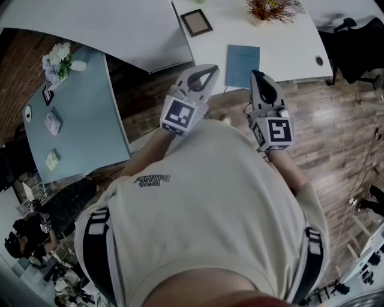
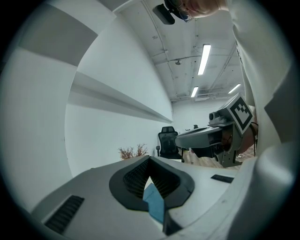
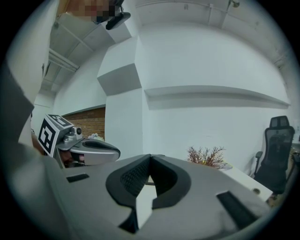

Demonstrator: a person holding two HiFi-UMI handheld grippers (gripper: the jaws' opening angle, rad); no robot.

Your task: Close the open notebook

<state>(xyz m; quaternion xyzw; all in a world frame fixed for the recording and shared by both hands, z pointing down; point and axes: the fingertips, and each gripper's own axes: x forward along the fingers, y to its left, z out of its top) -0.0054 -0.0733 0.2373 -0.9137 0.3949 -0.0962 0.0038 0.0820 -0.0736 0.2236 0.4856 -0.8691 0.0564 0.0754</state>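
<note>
A blue notebook [image 1: 242,65] lies closed and flat near the front edge of the white table [image 1: 294,45]. My left gripper [image 1: 211,69] hovers just left of it, in front of the table edge, jaws shut with nothing between them. My right gripper [image 1: 257,73] hangs by the notebook's near right corner, also shut and empty. In the left gripper view the jaw tips [image 2: 149,159] meet, and a slice of the blue notebook [image 2: 154,202] shows in the gap behind them. In the right gripper view the tips [image 3: 150,157] touch as well.
A dark picture frame [image 1: 196,22] and a dried plant [image 1: 270,9] stand farther back on the white table. A light blue table [image 1: 90,120] with flowers [image 1: 57,60] and small items is at left. A black office chair [image 1: 360,42] sits at right on the wooden floor.
</note>
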